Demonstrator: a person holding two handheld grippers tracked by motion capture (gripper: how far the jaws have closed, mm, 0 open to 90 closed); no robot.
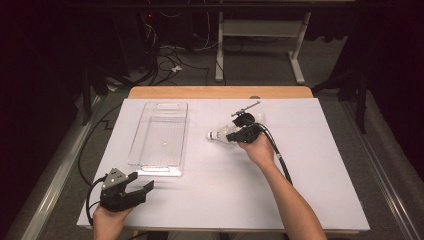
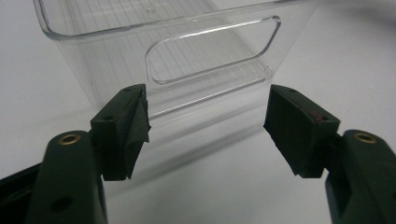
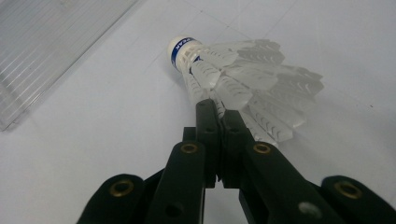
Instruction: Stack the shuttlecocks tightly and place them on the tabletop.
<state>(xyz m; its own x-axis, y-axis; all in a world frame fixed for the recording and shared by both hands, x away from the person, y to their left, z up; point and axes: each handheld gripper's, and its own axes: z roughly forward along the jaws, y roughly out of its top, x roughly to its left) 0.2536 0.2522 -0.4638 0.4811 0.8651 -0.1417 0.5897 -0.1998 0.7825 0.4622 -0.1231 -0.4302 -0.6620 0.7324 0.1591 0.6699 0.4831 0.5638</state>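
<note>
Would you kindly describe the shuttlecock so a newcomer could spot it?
On the white table, look right of the clear plastic bin. The shuttlecock lies there, pinched by the right gripper: white feathers, a blue-banded cork tip.

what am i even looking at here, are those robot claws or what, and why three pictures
Not a robot: a person holds a hand-operated two-jaw gripper in each hand at a white table. The wide picture comes from a fixed camera above, looking down. The other two come from small cameras riding on each gripper, looking along its black jaws.

On the table lies a clear plastic bin, with nothing visible inside. The left gripper rests near the bin's closest end, jaws wide open and holding nothing; its own view shows the bin's handle cutout ahead.

The right gripper is shut on the feather skirt of a white shuttlecock, whose cork tip with a blue band points toward the bin.
</note>
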